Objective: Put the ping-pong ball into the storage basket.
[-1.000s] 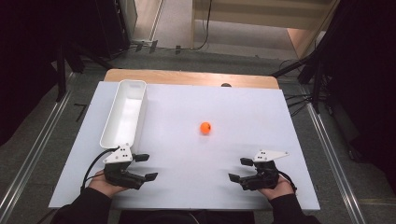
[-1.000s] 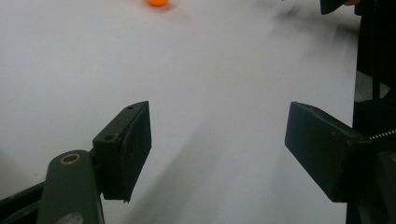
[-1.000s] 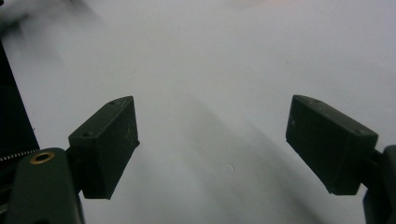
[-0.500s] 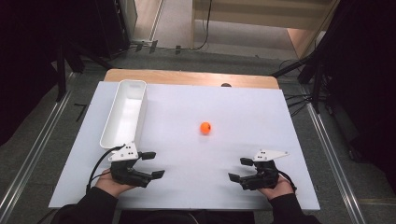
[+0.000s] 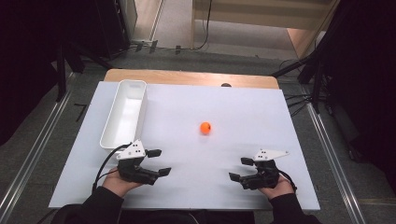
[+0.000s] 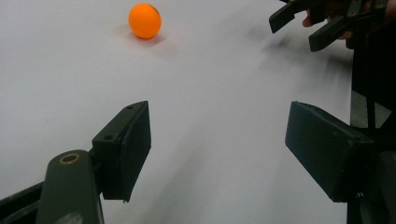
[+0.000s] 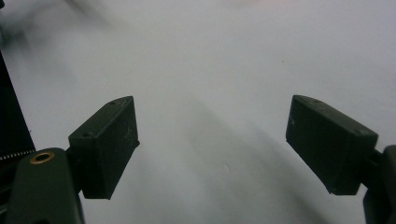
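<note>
Left gripper moved right, my jaws spread; right gripper spread, empty; small orange ball mid white tabletop.

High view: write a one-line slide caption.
Two hand-held grippers, left and right, rest open on a white table near an orange ball and a white bin.

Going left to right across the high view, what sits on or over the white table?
white bin → left gripper → orange ball → right gripper
</note>
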`<state>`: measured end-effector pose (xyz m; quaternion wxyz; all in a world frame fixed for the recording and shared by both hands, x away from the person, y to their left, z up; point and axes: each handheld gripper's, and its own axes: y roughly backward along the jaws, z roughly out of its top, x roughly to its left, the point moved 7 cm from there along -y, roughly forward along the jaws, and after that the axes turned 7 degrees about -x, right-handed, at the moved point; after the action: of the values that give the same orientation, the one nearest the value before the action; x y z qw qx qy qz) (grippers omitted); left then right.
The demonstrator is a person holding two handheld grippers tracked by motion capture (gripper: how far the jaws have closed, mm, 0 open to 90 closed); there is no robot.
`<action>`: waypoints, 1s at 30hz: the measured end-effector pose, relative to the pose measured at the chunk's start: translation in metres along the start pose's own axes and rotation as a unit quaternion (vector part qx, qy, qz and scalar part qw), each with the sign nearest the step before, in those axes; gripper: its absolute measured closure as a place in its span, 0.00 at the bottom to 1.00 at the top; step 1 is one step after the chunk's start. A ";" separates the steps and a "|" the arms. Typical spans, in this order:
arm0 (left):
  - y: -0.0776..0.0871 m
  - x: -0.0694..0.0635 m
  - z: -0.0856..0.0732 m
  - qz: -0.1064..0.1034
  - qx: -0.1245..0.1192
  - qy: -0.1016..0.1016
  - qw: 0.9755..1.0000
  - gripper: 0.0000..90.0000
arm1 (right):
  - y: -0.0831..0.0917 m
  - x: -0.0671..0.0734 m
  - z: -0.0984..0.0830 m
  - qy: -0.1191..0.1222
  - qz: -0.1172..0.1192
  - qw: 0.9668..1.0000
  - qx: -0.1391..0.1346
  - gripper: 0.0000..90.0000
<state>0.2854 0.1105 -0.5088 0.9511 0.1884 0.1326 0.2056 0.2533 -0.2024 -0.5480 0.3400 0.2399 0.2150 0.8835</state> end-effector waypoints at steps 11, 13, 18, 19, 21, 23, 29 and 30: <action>-0.004 -0.003 0.006 -0.003 -0.016 -0.009 1.000 0.26 | 0.000 -0.001 -0.001 0.001 -0.002 1.000 0.002 0.17; -0.006 -0.003 0.007 -0.003 -0.012 -0.009 1.000 0.26 | 0.000 -0.001 -0.001 0.004 -0.003 1.000 0.003 0.17; -0.010 -0.003 0.008 -0.004 -0.013 -0.013 1.000 0.26 | 0.000 -0.001 -0.001 0.003 -0.002 1.000 0.003 0.17; -0.012 -0.003 0.010 -0.001 -0.010 -0.010 1.000 0.26 | 0.000 -0.001 -0.001 0.004 -0.002 1.000 0.003 0.17; -0.014 -0.005 0.012 -0.008 0.002 0.007 1.000 0.26 | 0.000 -0.001 -0.001 0.004 -0.002 1.000 0.003 0.17; -0.016 -0.004 0.013 -0.015 0.010 0.026 1.000 0.26 | 0.000 -0.001 -0.001 0.002 -0.002 1.000 0.004 0.17; -0.022 -0.002 0.012 -0.015 0.018 0.020 1.000 0.26 | 0.000 -0.003 -0.001 -0.003 -0.010 1.000 0.002 0.17; -0.022 -0.002 0.012 -0.015 0.018 0.020 1.000 0.26 | 0.000 -0.003 -0.001 -0.003 -0.010 1.000 0.002 0.17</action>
<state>0.2951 0.0879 -0.5066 0.9478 0.1990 0.1580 0.1926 0.2544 -0.2049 -0.5495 0.3494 0.2408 0.2181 0.8788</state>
